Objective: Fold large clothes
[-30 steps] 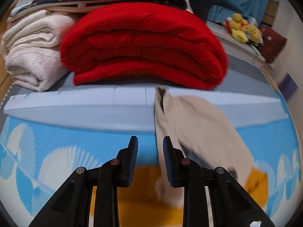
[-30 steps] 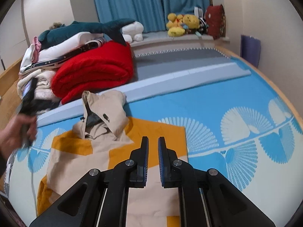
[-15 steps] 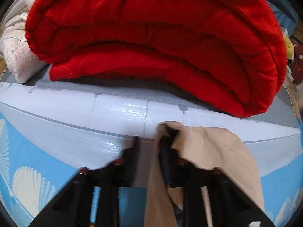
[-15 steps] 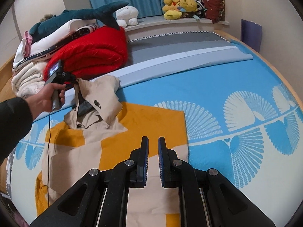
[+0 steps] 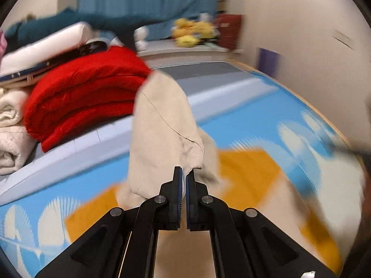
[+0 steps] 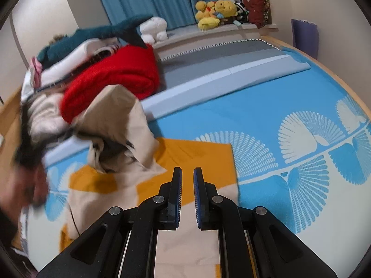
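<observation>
The left gripper (image 5: 184, 173) is clamped on the beige hood (image 5: 162, 127) of the jacket (image 6: 111, 185), the cloth pinched between its tips. From there the hood rises toward 12 o'clock and hangs lifted off the bed (image 5: 231, 106). In the right wrist view the hood (image 6: 116, 120) stands raised at about 10 o'clock from the right gripper (image 6: 187, 176), whose fingers are slightly apart with nothing between them. The beige and orange body of the jacket lies flat on the blue patterned bed (image 6: 266, 115), running from the hood down under the right gripper at 6 o'clock. A folded red blanket (image 6: 120, 76) sits beyond the hood at 11 o'clock, beside a stack of pale bedding (image 5: 11, 127). The left hand (image 6: 20, 190) is a blur at 9 o'clock.
</observation>
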Motion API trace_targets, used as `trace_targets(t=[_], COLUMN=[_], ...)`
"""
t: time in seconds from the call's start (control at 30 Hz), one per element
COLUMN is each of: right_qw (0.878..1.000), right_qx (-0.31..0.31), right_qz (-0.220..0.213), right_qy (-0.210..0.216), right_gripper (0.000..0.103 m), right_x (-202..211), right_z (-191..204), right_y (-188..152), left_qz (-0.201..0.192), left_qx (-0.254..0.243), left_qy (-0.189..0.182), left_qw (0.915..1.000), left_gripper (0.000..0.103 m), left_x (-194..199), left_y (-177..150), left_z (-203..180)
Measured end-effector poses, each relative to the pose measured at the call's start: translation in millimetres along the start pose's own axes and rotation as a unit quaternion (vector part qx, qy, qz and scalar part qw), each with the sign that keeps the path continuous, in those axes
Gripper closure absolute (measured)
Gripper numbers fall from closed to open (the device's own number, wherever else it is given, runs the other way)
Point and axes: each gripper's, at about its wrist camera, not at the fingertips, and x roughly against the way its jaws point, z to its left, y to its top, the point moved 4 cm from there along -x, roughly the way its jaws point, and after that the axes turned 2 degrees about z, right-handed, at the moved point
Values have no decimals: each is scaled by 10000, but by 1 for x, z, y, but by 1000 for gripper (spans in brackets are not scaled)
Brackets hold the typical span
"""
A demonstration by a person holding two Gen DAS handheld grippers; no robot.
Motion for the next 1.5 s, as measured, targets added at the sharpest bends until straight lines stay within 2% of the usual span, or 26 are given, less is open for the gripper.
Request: trace_targets(t=[0.07,0.13,0.2,0.23,0.27,0.3,0.33,0.4,0.43,0.53,0.63,0.73,0.83,0.87,0.9,0.97,1.0,1.07,1.1,1.17,1.23,1.27,1.3,1.37,1.47,1.5], right_qw=[9997,9989,9976,9965,9951,9939,9928,9891,9866,9790,9738,9690,9647,9655,9666,9679,9695,9706,9693,9560,9441,9390,9368,9300,9202,9225], right_qx=[-119,-227,-310,-336,-332,-317,-302,-267,-239,-272,-339,-400,-395,-328,-250,-215,-286,-560,-723,-1426,-1772,-1905,-1983,-2221,-2394,-2314], right_qz=[-87,-127,-137,-109,-42,36,108,320,492,909,1304,1590,1784,1827,1830,1895,1903,1967,2009,2162,2112,2090,2109,2541,2969,2984], right_qy=[199,402,609,761,929,1052,1156,1411,1539,1803,1834,1849,1898,1828,1779,1636,1518,1267,1219,1380,1806,1959,1965,1454,884,798], right_gripper=[85,71,57,56,55,54,54,50,49,46,45,45,46,59,89,93,95,97,98,98,98,98,98,98,97,97], right_x=[9,15,17,18,17,15,13,6,-2,-24,-51,-74,-90,-94,-99,-108,-112,-120,-123,-129,-130,-133,-137,-159,-179,-182], right_z=[5,11,18,24,30,36,41,51,58,72,81,89,99,101,102,100,95,78,71,51,48,46,44,27,8,8], right_y=[2,2,-1,-4,-8,-13,-17,-27,-33,-50,-68,-79,-85,-87,-89,-94,-96,-101,-103,-110,-109,-111,-113,-136,-165,-168], left_qz=[213,989,1749,2137,2467,2475,2349,2015,1898,1489,1367,1329,1390,1428,1478,1505,1544,1595,1610,1192,955,907,887,925,1080,1176], left_qx=[-23,195,349,413,520,715,1190,2196,2563,3688,4221,4499,4747,4827,4934,5138,5155,5071,4944,4461,3890,3673,3554,3236,2738,2469], left_qy=[-33,-42,77,103,304,503,615,393,344,56,-331,-614,-810,-840,-861,-965,-1034,-1166,-1074,-1046,-552,-338,-184,89,-558,-677], left_qw=[9998,9949,9839,9760,9672,9649,9628,9537,9471,9175,8956,8810,8653,8600,8528,8391,8365,8390,8474,8808,9146,9250,9303,9416,9541,9595], left_gripper=[102,97,97,91,90,90,90,89,89,83,73,60,59,59,59,61,63,97,103,103,103,103,103,103,102,92], left_x=[28,37,37,36,37,37,40,41,39,21,2,-20,-43,-48,-53,-63,-66,-69,-64,-40,-16,-11,-11,-15,-33,-39], left_y=[-58,-128,-177,-196,-209,-207,-204,-193,-189,-176,-172,-170,-175,-178,-185,-191,-191,-186,-179,-147,-121,-115,-113,-112,-112,-113], left_z=[-20,-29,-32,-31,-26,-16,-1,28,40,82,90,88,86,87,86,84,83,78,77,72,69,68,67,58,17,2])
